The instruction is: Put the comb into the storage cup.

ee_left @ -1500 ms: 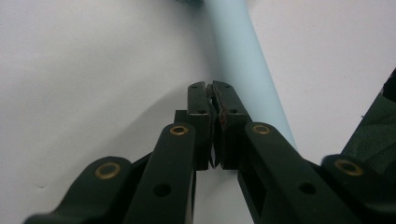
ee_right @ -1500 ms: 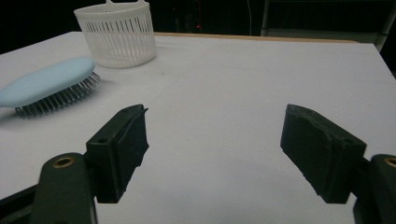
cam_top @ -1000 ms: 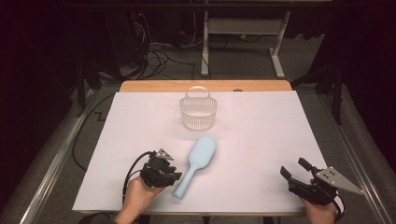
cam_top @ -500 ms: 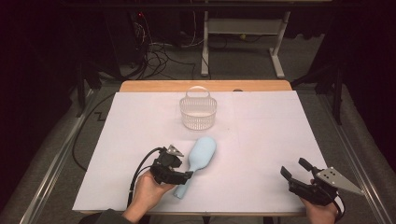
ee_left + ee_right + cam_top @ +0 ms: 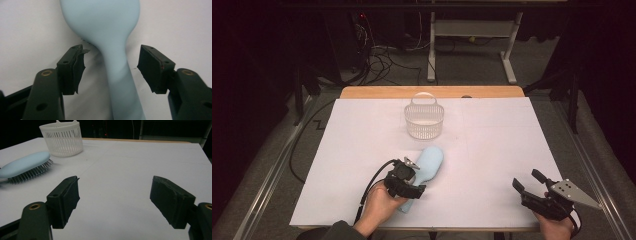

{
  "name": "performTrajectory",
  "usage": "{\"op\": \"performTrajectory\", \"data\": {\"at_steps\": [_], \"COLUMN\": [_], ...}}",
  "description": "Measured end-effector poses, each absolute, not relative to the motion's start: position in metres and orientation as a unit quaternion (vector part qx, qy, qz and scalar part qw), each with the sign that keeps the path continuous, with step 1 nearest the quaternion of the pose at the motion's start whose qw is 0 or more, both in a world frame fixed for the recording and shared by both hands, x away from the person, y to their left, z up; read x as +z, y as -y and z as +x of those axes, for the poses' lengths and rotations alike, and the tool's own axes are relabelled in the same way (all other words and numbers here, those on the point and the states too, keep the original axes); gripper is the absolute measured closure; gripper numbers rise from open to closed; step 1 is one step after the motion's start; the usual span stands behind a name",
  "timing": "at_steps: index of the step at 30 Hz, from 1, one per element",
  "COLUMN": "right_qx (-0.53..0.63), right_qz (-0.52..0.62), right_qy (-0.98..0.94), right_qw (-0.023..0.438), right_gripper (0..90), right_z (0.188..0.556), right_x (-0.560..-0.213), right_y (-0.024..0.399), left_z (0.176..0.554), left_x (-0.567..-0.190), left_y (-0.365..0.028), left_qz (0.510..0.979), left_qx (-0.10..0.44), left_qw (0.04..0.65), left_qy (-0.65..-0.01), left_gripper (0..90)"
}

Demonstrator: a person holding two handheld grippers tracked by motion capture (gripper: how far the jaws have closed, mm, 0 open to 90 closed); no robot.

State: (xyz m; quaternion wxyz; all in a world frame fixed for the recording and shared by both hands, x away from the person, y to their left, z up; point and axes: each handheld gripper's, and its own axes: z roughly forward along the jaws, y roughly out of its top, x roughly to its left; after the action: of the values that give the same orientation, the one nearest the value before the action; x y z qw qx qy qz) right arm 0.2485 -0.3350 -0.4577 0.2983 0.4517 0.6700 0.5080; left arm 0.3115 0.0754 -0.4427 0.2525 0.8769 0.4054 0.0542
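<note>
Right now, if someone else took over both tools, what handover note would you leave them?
Left tool: jaws have just been opening and now straddle the handle of the light blue hairbrush, pads clear of it on both sides, no grip yet.
Right tool: open, holding nothing, over the near right of the white table cover.
Hairbrush lies bristles down on the cover, near the middle front. White slatted basket stands upright beyond it.
Done: left tool lined up on the handle.
Left: probably close and lift the brush.
</note>
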Motion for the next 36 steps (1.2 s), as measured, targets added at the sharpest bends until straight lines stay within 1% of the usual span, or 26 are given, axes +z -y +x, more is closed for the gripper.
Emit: {"op": "performTrajectory", "data": {"at_steps": [4, 7, 15, 18, 23, 36], "right_qx": [0.508, 0.508, 0.507, 0.507, 0.506, 0.505], "right_qz": [0.451, 0.452, 0.451, 0.450, 0.450, 0.450], "right_qy": [-0.670, -0.670, -0.672, -0.672, -0.673, -0.673], "right_qw": [0.299, 0.298, 0.297, 0.298, 0.298, 0.299], "right_gripper": [23.9, 23.9, 24.2, 24.2, 24.2, 24.3], "right_z": [0.2484, 0.2483, 0.2485, 0.2486, 0.2486, 0.2488], "right_x": [-0.4577, -0.4576, -0.4577, -0.4578, -0.4578, -0.4580], "right_y": [0.3350, 0.3349, 0.3349, 0.3345, 0.3344, 0.3340], "left_z": [0.3129, 0.3134, 0.3158, 0.3162, 0.3163, 0.3189], "left_x": [-0.4456, -0.4465, -0.4486, -0.4491, -0.4494, -0.4489], "left_y": [-0.0736, -0.0730, -0.0726, -0.0731, -0.0720, -0.0689], "left_qz": [0.877, 0.880, 0.879, 0.876, 0.875, 0.880], "left_qx": [0.049, 0.050, 0.046, 0.051, 0.055, 0.065], "left_qw": [0.246, 0.236, 0.235, 0.238, 0.239, 0.225], "left_qy": [-0.410, -0.410, -0.412, -0.416, -0.418, -0.414], "left_gripper": [40.8, 44.5, 43.9, 46.9, 48.5, 56.5]}}
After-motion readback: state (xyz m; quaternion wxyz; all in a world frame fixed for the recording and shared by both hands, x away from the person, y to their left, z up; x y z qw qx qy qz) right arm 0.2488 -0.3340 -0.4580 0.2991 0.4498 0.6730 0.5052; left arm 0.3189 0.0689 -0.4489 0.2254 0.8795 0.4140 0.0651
